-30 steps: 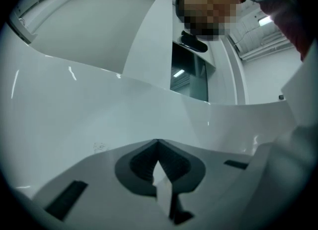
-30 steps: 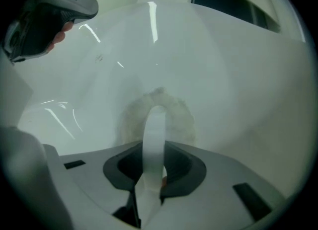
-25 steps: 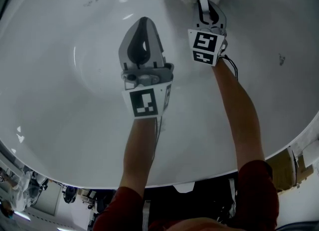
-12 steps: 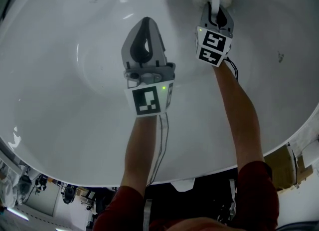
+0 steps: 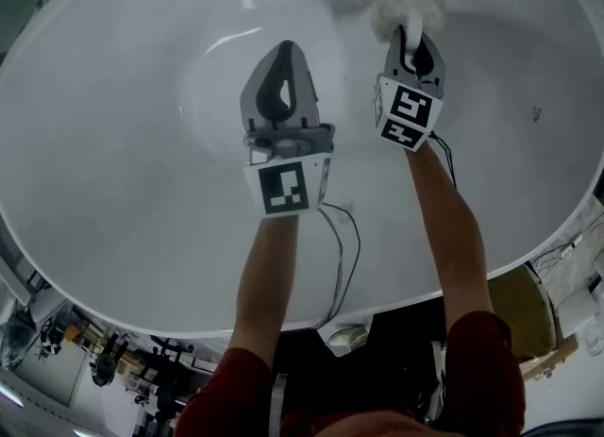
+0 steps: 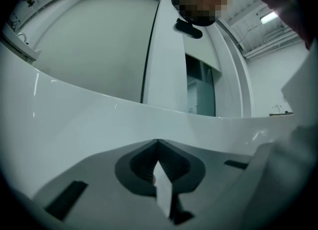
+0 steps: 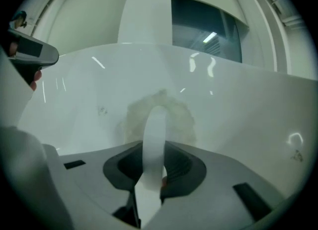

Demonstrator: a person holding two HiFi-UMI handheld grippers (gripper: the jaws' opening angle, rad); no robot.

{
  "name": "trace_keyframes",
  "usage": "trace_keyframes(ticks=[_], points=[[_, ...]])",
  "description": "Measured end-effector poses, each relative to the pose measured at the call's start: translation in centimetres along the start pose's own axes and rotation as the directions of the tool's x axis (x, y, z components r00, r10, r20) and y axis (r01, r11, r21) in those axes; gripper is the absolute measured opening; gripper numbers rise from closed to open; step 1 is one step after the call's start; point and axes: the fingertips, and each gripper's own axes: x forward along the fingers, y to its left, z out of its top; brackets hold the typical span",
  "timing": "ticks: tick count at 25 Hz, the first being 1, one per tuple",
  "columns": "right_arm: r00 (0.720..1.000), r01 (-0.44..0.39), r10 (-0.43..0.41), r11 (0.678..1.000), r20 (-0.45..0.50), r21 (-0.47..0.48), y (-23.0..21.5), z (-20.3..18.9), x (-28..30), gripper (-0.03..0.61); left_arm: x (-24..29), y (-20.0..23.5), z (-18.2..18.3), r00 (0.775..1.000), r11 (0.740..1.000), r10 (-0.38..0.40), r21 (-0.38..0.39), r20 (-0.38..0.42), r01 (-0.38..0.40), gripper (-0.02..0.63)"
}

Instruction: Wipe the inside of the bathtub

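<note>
The white bathtub (image 5: 142, 190) fills the head view, and both grippers reach down into it. My right gripper (image 5: 412, 34) is shut on the white loop handle (image 7: 155, 134) of a round fluffy scrub pad (image 5: 408, 6). The pad (image 7: 159, 112) lies pressed flat against the far tub wall (image 7: 248, 105). My left gripper (image 5: 283, 53) hovers to the left of the pad, shut with nothing held, above the tub's floor. In the left gripper view its jaws (image 6: 158, 144) meet, facing the tub wall (image 6: 74, 115).
A thin black cable (image 5: 344, 246) hangs from the left gripper over the near rim (image 5: 283, 317). Small dark specks (image 5: 536, 114) mark the right tub wall. Outside the tub lie clutter at lower left (image 5: 57, 341) and a cardboard piece (image 5: 528, 317).
The right gripper has slid the pad rightward and slightly nearer along the far wall. The left gripper has drifted a little right with it, still shut.
</note>
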Motion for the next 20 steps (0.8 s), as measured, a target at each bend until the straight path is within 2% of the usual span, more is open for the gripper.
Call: trace_keyframes(ticks=[5, 10, 14, 16, 20], points=[[0.996, -0.062, 0.062, 0.998, 0.057, -0.015, 12.2, 5.2, -5.3, 0.092, -6.2, 10.8, 4.2, 0.999, 0.999, 0.044, -0.001, 0.028, -0.044, 0.015], [0.984, -0.144, 0.146, 0.989, 0.100, -0.029, 19.7, 10.7, -8.2, 0.092, -9.2, 17.1, 8.2, 0.993, 0.994, 0.109, -0.033, 0.041, -0.108, 0.015], [0.964, -0.224, 0.229, 0.973, 0.134, -0.053, 26.4, 18.0, -9.6, 0.092, -10.0, 23.6, 12.9, 0.983, 0.984, 0.177, -0.005, 0.043, -0.177, 0.015], [0.952, -0.262, 0.270, 0.962, 0.142, -0.070, 30.5, 18.8, -10.5, 0.092, -11.5, 26.8, 13.0, 0.978, 0.978, 0.208, -0.021, 0.032, -0.207, 0.015], [0.927, -0.332, 0.344, 0.938, 0.148, -0.100, 39.5, 17.5, -12.1, 0.092, -15.6, 33.3, 11.0, 0.966, 0.966, 0.257, -0.028, 0.027, -0.256, 0.015]])
